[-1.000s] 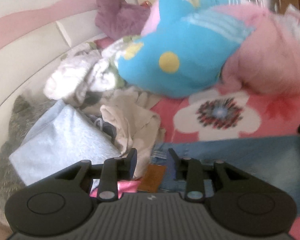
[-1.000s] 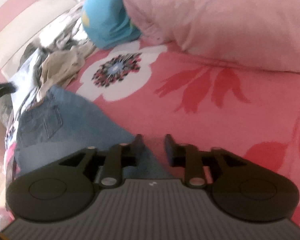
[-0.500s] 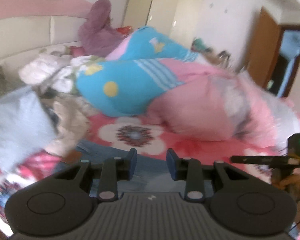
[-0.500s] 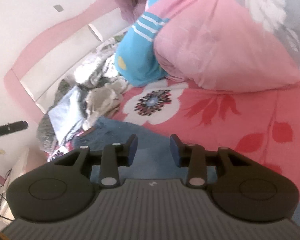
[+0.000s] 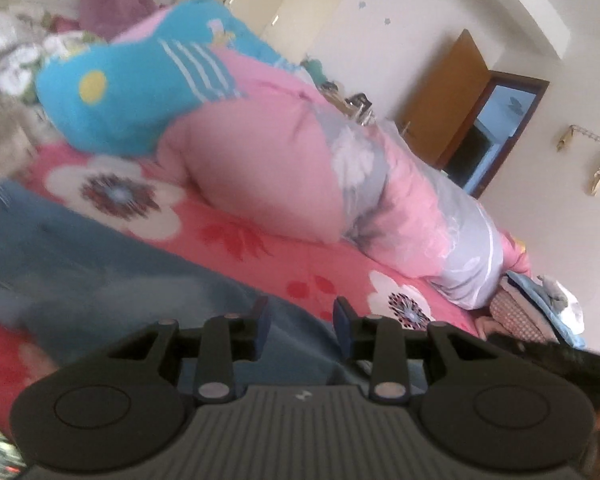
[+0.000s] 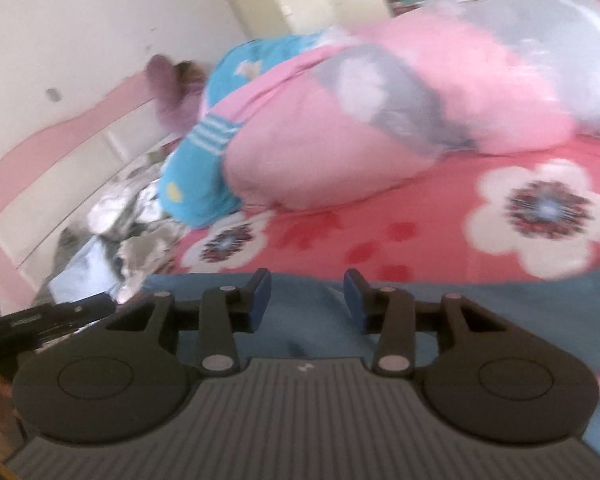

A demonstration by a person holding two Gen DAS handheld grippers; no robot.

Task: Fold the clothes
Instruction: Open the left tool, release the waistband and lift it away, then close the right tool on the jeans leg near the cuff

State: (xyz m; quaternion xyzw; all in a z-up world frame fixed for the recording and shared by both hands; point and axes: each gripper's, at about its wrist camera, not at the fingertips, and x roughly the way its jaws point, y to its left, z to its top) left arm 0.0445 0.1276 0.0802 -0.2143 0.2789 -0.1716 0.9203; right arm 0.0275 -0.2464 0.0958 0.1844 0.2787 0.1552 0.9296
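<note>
1. On the pink flowered bedsheet [image 6: 380, 236], one blue denim garment [image 5: 100, 272] lies flat below my two grippers; its long axis runs across the bed, parallel to the rolled pink and grey quilt [image 5: 268, 176].
2. Blur hides its seams, and both frames cut off its ends.
3. My left gripper [image 5: 300, 320] is parted and empty; my right gripper [image 6: 306, 294] is opening, nothing between its jaws.

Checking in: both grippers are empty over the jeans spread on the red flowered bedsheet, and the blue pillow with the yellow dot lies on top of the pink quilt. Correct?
Not quite. In the left wrist view the blue pillow lies beside the pink quilt, on the bedsheet, not on top. Otherwise correct: the left gripper and right gripper are empty over the jeans.
</note>
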